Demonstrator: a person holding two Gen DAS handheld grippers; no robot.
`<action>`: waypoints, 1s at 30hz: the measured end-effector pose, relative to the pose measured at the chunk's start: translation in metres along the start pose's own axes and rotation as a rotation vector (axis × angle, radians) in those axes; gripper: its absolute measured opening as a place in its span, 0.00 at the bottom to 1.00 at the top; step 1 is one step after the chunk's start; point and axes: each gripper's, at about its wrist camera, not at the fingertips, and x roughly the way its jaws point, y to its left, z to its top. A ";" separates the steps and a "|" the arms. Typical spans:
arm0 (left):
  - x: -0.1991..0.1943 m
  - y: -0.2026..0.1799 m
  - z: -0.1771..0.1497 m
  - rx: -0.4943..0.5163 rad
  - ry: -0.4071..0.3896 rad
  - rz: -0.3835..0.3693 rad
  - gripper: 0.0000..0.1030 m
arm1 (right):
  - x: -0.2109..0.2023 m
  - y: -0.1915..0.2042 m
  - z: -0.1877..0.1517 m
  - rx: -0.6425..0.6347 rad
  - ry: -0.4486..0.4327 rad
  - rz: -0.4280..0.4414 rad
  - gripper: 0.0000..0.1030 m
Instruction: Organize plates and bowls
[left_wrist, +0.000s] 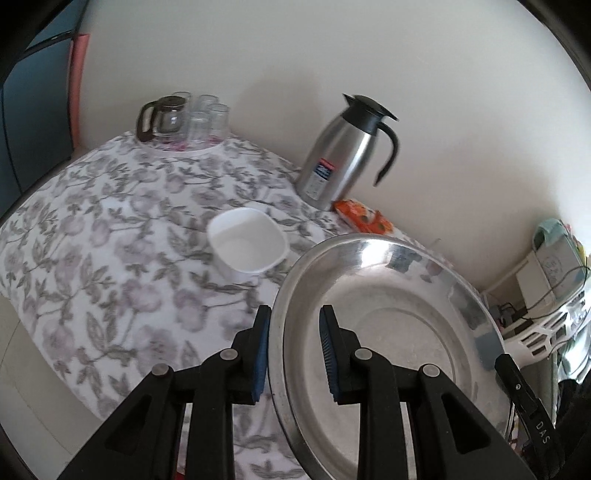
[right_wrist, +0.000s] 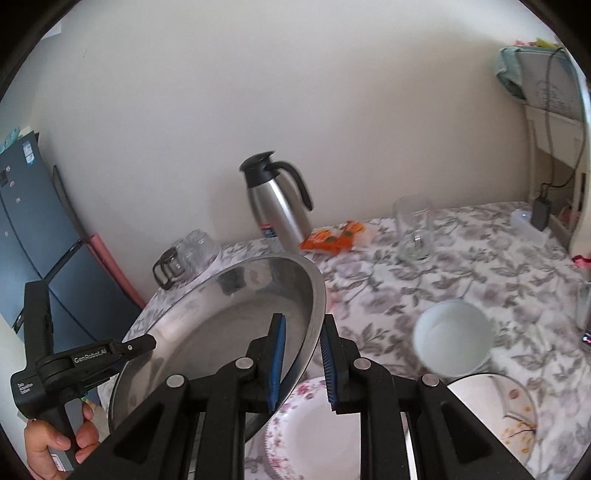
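A large steel plate (left_wrist: 388, 332) is held tilted above the floral table between both grippers; it also shows in the right wrist view (right_wrist: 221, 332). My left gripper (left_wrist: 295, 354) straddles its left rim, jaws set wider than the rim. My right gripper (right_wrist: 301, 363) straddles its right rim the same way. A white square bowl (left_wrist: 247, 243) sits on the cloth ahead of the left gripper. A white round bowl (right_wrist: 454, 341) sits right of the right gripper. A floral plate (right_wrist: 314, 435) lies under the steel plate. Another plate (right_wrist: 498, 417) lies at right.
A steel thermos jug (left_wrist: 343, 155) and an orange packet (left_wrist: 364, 216) stand by the wall. A glass coffee pot (left_wrist: 162, 118) and glasses (left_wrist: 207, 118) stand on a tray at the far left. A tall glass (right_wrist: 413, 232) stands further right. A white rack (left_wrist: 535, 332) is beside the table.
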 end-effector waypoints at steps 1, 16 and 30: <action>0.001 -0.005 -0.001 0.007 0.002 -0.002 0.25 | -0.002 -0.004 0.000 0.004 -0.003 -0.005 0.20; 0.037 -0.052 -0.028 0.067 0.086 -0.076 0.25 | -0.018 -0.073 -0.010 0.087 0.020 -0.070 0.20; 0.073 -0.027 -0.046 0.011 0.204 -0.015 0.25 | 0.045 -0.088 -0.053 0.066 0.273 -0.151 0.20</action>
